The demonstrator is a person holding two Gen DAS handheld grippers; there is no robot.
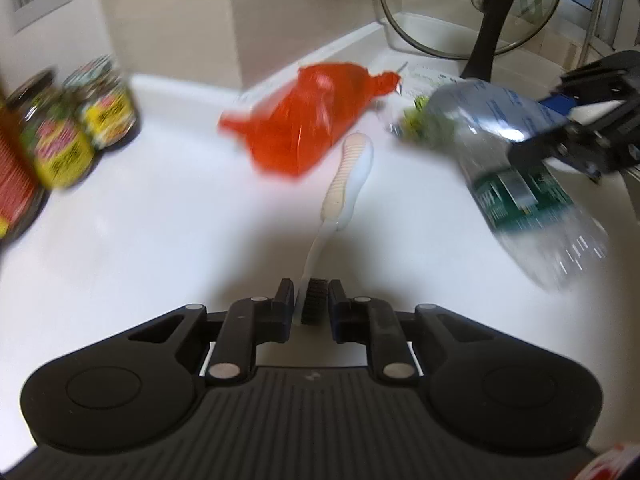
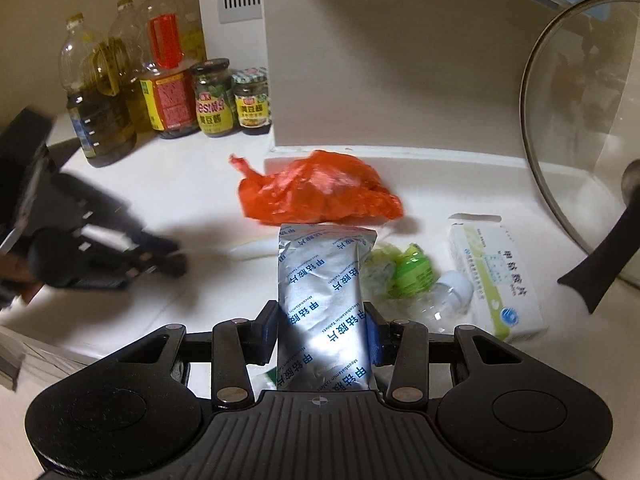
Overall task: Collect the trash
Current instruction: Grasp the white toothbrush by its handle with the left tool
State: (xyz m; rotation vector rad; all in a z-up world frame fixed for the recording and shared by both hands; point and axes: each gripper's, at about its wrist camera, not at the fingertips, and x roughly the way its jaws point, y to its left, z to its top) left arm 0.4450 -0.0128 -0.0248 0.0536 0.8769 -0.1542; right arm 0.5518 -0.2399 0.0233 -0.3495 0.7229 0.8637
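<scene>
Our left gripper (image 1: 310,300) pinches the toothbrush (image 1: 344,184) head on the white bench (image 1: 140,240). Our right gripper (image 2: 322,328) clamps a foil tablet pouch (image 2: 324,280) near the orange bag (image 2: 316,192).

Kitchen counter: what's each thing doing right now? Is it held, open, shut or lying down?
toothbrush: pinched at its bristle end by the left gripper
foil packet: clamped in the right gripper
red bag: crumpled, lying down
pill box: lying down, end flap open
small bottle: crushed, capped, lying down
jars: upright, lids on
glass lid: standing on edge
</scene>
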